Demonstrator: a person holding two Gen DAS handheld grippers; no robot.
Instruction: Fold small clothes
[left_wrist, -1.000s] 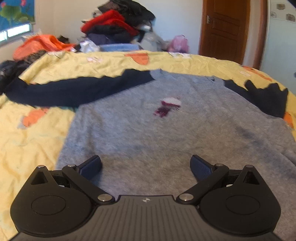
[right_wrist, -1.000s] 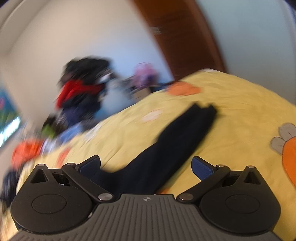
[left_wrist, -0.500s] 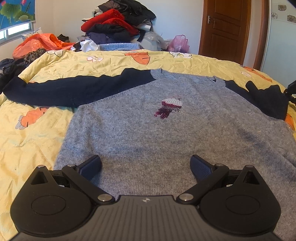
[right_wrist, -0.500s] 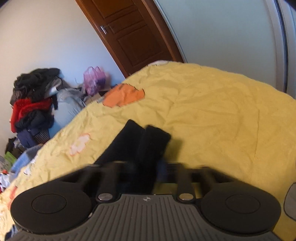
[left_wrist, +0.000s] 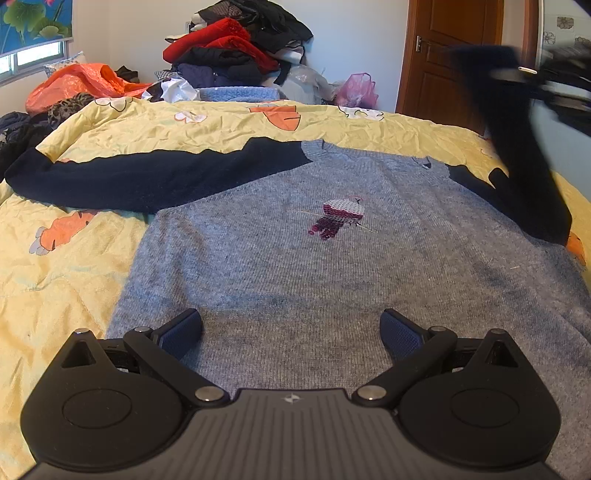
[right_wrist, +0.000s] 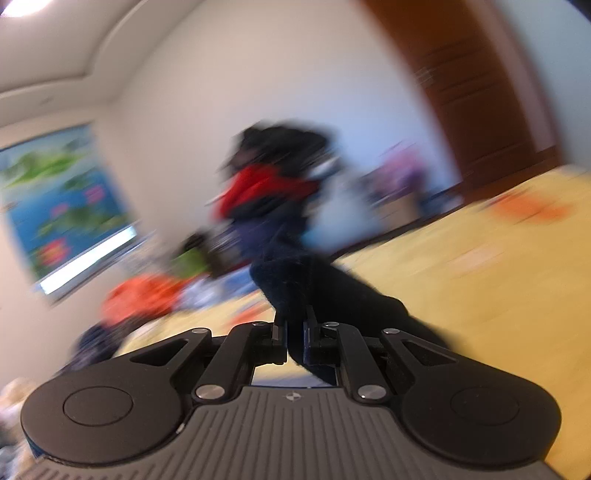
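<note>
A grey knit sweater with dark navy sleeves and a small pink figure on the chest lies flat on the yellow bedspread. Its left sleeve stretches out to the left. My left gripper is open and empty over the sweater's hem. My right gripper is shut on the right sleeve and holds it lifted. In the left wrist view the raised right sleeve hangs blurred at the right, with the right gripper above it.
A pile of red, black and blue clothes stands behind the bed. Orange fabric lies at the back left. A brown door is at the back right. The right wrist view is motion-blurred.
My right gripper closed on the right sleeve's cuff and lifted it off the bed, swinging up and leftward. My left gripper stayed open over the hem.
</note>
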